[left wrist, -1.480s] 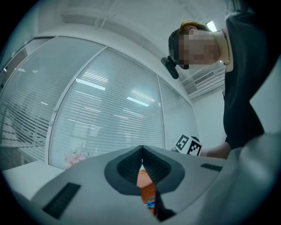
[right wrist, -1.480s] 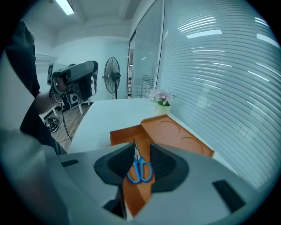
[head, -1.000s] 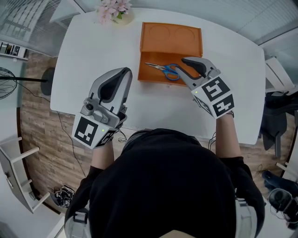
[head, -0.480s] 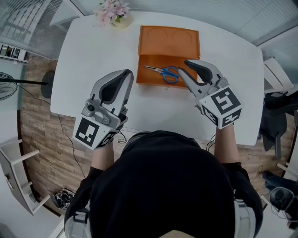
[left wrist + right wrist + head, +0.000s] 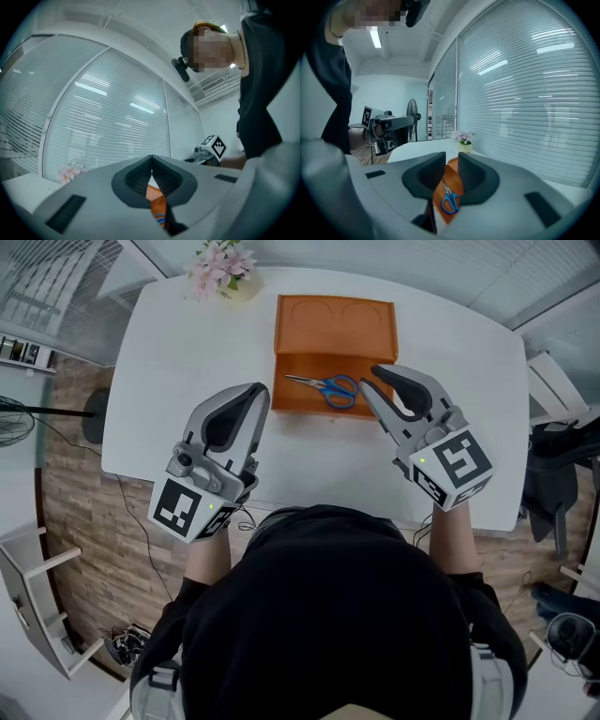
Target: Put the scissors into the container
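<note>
— Scissors (image 5: 323, 385)?
— Lay inside the orange container (image 5: 375, 334) on the white worktop (image 5: 187, 352).
— Right gripper (image 5: 372, 381)?
— Hovered beside it, partly open, just narrowing, nothing between.
— Left gripper (image 5: 255, 395)?
— Pressed shut, empty.

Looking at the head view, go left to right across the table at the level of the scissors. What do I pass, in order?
left gripper → scissors → right gripper
</note>
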The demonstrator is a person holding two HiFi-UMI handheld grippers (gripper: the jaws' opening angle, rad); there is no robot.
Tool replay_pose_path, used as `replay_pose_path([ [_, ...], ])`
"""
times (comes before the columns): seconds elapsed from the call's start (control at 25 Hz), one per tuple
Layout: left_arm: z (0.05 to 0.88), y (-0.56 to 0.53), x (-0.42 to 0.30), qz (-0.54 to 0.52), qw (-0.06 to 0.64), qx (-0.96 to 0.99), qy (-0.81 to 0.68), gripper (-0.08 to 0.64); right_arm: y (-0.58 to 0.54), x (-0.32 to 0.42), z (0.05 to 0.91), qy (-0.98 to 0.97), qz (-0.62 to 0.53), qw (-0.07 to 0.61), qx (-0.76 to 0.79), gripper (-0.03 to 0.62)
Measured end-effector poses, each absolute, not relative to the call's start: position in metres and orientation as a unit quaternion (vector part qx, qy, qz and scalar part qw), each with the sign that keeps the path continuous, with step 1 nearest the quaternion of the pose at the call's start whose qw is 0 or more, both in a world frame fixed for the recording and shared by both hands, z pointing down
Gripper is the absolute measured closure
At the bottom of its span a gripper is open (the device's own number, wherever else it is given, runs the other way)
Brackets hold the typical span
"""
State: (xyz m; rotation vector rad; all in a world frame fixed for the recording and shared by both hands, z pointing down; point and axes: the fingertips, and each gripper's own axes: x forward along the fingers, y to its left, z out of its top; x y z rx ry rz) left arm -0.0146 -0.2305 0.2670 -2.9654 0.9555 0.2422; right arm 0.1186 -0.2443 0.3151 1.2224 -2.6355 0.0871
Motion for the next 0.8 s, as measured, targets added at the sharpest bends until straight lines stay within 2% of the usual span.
replay_pose_path([
  [0.8, 0.265, -0.230, -0.007, 0.078, 0.010, -0.952, 0.296, 0.548, -0.233, 0.123, 0.290, -0.903, -0.004, 0.065, 0.425, 0.583],
])
